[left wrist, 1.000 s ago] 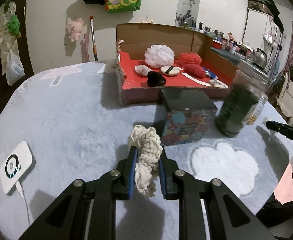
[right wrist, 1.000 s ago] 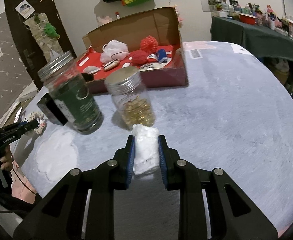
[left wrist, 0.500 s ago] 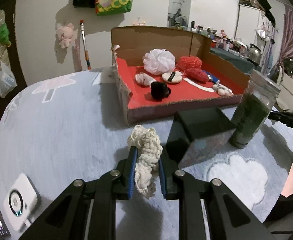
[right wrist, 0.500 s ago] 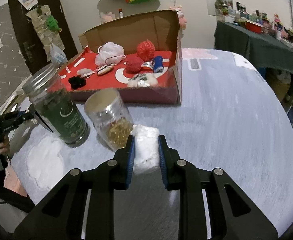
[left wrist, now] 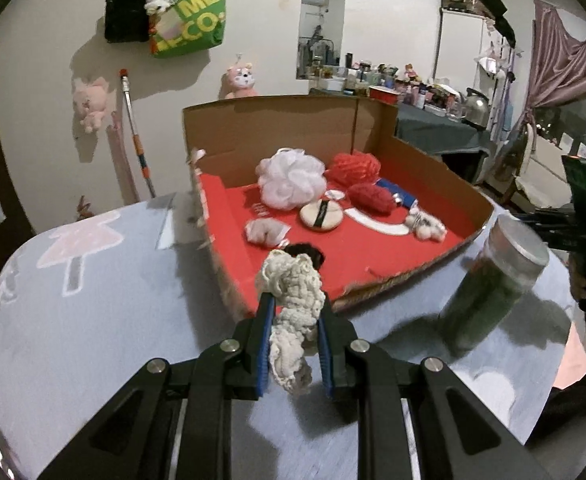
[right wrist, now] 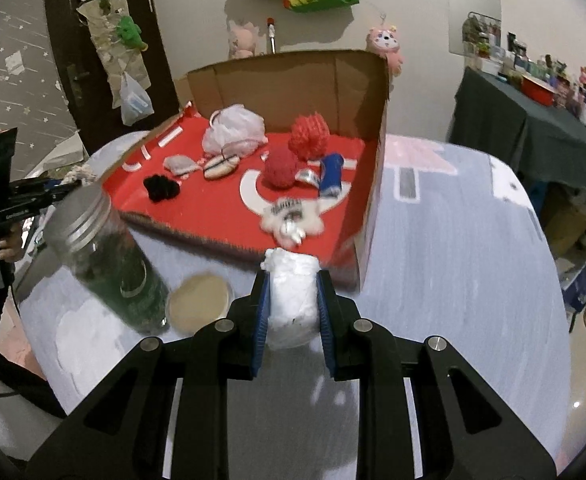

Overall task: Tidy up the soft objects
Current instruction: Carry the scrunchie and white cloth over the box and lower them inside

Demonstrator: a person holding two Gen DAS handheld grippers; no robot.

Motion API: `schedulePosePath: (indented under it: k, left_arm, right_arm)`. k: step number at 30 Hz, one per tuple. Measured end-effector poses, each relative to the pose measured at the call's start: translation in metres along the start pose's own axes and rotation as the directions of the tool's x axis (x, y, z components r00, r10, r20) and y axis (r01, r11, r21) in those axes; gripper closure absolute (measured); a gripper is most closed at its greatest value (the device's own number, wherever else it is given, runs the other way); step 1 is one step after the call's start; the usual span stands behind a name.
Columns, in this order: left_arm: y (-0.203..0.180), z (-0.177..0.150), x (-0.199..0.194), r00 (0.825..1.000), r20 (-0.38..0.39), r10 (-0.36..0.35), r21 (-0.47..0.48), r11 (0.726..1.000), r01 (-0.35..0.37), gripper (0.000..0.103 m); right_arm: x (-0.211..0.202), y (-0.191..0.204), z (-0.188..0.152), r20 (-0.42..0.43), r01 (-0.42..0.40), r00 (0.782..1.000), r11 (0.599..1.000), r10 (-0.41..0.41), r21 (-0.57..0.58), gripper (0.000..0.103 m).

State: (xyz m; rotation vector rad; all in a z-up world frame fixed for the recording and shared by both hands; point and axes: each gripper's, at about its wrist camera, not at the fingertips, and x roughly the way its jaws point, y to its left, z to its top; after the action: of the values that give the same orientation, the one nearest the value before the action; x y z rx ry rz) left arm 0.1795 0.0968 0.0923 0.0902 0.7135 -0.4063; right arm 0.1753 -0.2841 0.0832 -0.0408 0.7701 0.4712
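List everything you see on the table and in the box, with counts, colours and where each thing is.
cardboard box: 1, brown with red floor, table's far side
bath pouf: 1, white, box rear
knitted balls: 2, red, box middle
powder puff: 1, beige, box centre
black scrunchie: 1, box front
dark jar: 1, green, table
cream yarn piece: 1, in left gripper
white cotton wad: 1, in right gripper
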Motion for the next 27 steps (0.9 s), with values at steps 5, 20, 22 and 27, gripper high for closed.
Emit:
schedulePosePath:
  k: [5,20,22,27]
  left_arm:
    - [-0.010,0.024,0.019,0.999,-0.027,-0.039,0.014,0.999,0.040,0.082]
    - [-0.057,0.074,0.088,0.976,-0.195,-0.095,0.122,0.985,0.120,0.082]
    - [-0.059,0.076,0.098,0.971,-0.223,-0.089,0.123,0.985,0.119,0.082]
    - [-0.066,0.082,0.124,0.951,-0.298,-0.086,0.137,0.982,0.131,0.082]
  right_arm:
    - [0.012,-0.001,0.025,-0.011,-0.037,0.999,0.999,0.037,-0.020,0.082]
    - [0.076,0.043,0.086,-0.144,-0.159,0.981,0.968,0.132,-0.193,0.082]
    - [0.087,0.047,0.092,-0.170,-0.166,0.977,0.965,0.132,-0.205,0.082]
    - [0.120,0.052,0.103,-0.272,-0.203,0.952,0.954,0.140,-0.220,0.082]
